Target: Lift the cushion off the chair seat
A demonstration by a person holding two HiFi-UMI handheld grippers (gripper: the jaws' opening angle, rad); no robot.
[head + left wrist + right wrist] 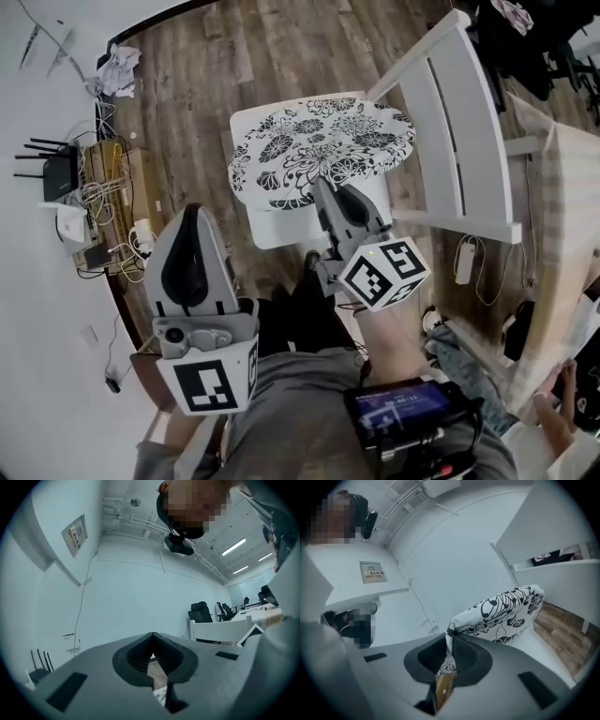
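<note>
- Cushion: black-and-white flower print, flat pad. It sits over the chair seat, with its near edge raised above the seat's near edge. You cannot tell whether its far edge is clear of the seat.
- Right tongs: clamped on the cushion's near edge, with a fold of cover pinched between the pads.
- Left tongs: together and empty, well apart from the cushion, off the seat's left edge.
- Handling, judged: light, soft and thinly padded. Expect it to droop and swing from a one-edge hold. It is not fragile.
- Grip, judged: the cloth may creep out of the pads, so bite deep on the seamed rim rather than on loose cover. A second hold on the left edge would level it.
</note>
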